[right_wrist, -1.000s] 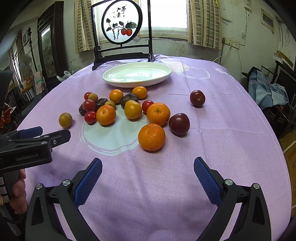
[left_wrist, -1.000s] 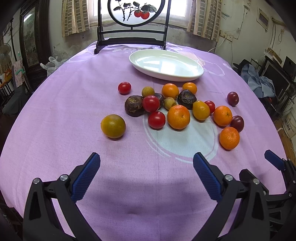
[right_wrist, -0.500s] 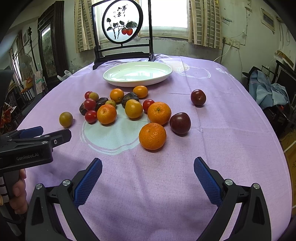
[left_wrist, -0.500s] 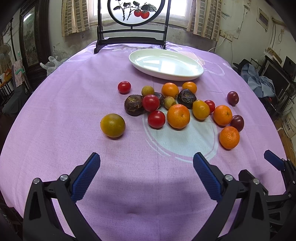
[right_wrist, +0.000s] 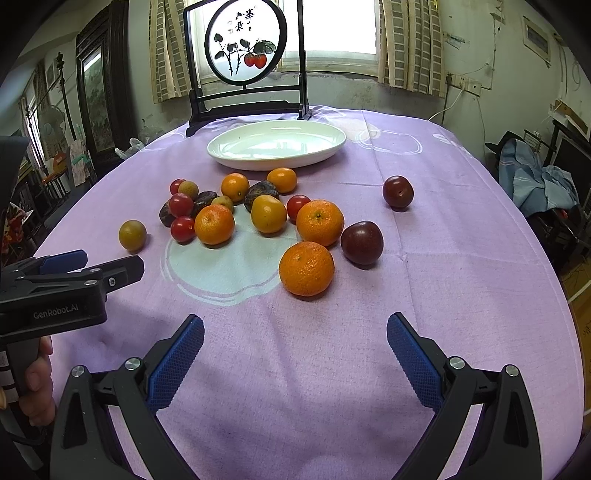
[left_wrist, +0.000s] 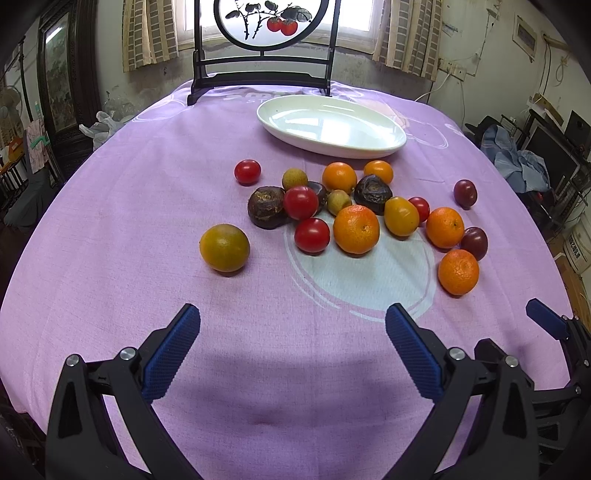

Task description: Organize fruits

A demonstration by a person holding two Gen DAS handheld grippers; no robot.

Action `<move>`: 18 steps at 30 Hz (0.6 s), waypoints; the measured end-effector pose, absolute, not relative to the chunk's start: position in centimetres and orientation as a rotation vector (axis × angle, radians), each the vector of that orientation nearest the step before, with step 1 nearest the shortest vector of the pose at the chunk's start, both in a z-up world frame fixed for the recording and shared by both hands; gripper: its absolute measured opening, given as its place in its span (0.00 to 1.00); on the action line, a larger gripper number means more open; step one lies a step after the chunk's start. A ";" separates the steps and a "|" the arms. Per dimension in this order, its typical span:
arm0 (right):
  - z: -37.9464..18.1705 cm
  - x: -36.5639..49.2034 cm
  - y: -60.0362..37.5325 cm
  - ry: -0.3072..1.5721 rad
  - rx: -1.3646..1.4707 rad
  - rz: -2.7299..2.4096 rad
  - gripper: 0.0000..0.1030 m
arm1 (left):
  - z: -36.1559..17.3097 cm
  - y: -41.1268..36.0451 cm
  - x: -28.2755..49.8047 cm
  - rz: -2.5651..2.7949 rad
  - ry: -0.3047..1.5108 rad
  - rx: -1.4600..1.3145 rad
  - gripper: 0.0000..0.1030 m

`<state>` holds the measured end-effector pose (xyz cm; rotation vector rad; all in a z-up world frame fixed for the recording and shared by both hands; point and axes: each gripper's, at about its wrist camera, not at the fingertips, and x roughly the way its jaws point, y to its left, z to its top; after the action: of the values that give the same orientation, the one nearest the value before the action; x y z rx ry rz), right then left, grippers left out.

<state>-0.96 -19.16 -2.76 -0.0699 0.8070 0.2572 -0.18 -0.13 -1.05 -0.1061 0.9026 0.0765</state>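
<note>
Several fruits lie loose on the purple tablecloth point(left_wrist: 110, 206): oranges point(left_wrist: 355, 229), red tomatoes point(left_wrist: 312, 235), dark wrinkled passion fruits point(left_wrist: 266, 206), dark plums point(right_wrist: 362, 242) and a lone yellow-green orange point(left_wrist: 224, 247). An empty white oval plate point(left_wrist: 332, 127) stands behind them; it also shows in the right wrist view point(right_wrist: 277, 144). My left gripper point(left_wrist: 293, 350) is open and empty above the near cloth. My right gripper point(right_wrist: 295, 356) is open and empty, short of the nearest orange point(right_wrist: 306, 268). The left gripper also shows at the left of the right wrist view point(right_wrist: 70, 273).
A dark wooden stand with a round painted screen point(left_wrist: 264, 22) stands behind the plate at the table's far edge. A cabinet point(right_wrist: 98, 99) stands at the left. Clothes on a chair point(right_wrist: 535, 177) are at the right, off the table.
Both grippers have crept slightly forward toward the fruits. Both stay open and empty; no fruit has moved.
</note>
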 end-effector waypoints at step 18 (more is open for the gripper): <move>-4.1 0.1 -19.9 0.879 -0.113 0.242 0.96 | -1.6 3.6 0.2 0.038 0.914 -0.109 0.96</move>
<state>0.13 -19.92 -4.09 -0.1126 0.8790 0.2420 0.18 3.57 -1.59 -0.1085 0.9145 0.0381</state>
